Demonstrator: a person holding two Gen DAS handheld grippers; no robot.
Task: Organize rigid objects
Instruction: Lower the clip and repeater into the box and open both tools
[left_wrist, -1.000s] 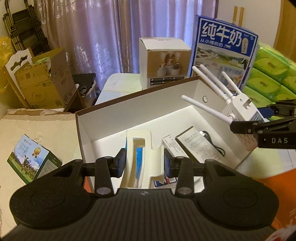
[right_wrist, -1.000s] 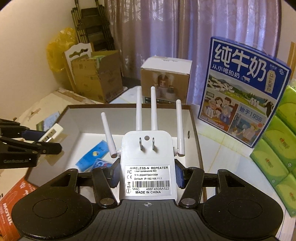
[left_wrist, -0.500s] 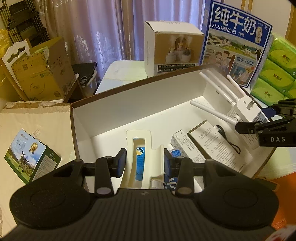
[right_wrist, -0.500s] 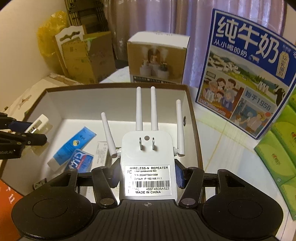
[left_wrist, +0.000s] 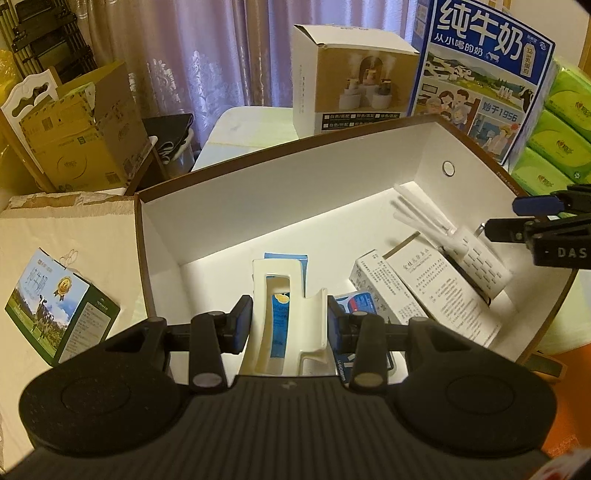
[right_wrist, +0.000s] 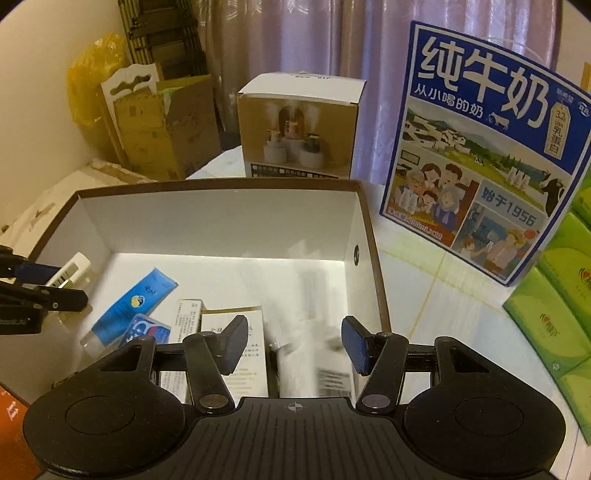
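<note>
A brown-edged white box (left_wrist: 280, 192) stands open on the table; it also shows in the right wrist view (right_wrist: 207, 218). My left gripper (left_wrist: 290, 321) is shut on a cream plastic holder (left_wrist: 280, 299), held over the box's near left part. My right gripper (right_wrist: 295, 347) is open over the box's right side. The white wireless repeater (left_wrist: 476, 254) with its antennas is blurred, dropping inside the box against the right wall, and shows as a smear in the right wrist view (right_wrist: 314, 354). A blue tube (right_wrist: 136, 302) and small cartons (left_wrist: 436, 291) lie on the box floor.
A blue milk carton case (right_wrist: 476, 147) and a humidifier box (right_wrist: 299, 125) stand behind the white box. Green tissue packs (right_wrist: 557, 295) are stacked at right. A small milk carton (left_wrist: 55, 306) lies left of the box. Cardboard boxes (left_wrist: 81, 125) sit at far left.
My right gripper has opened and let go of the repeater, which is falling into the box. Both grippers have moved lower and closer over the box; the left still holds the cream holder.
</note>
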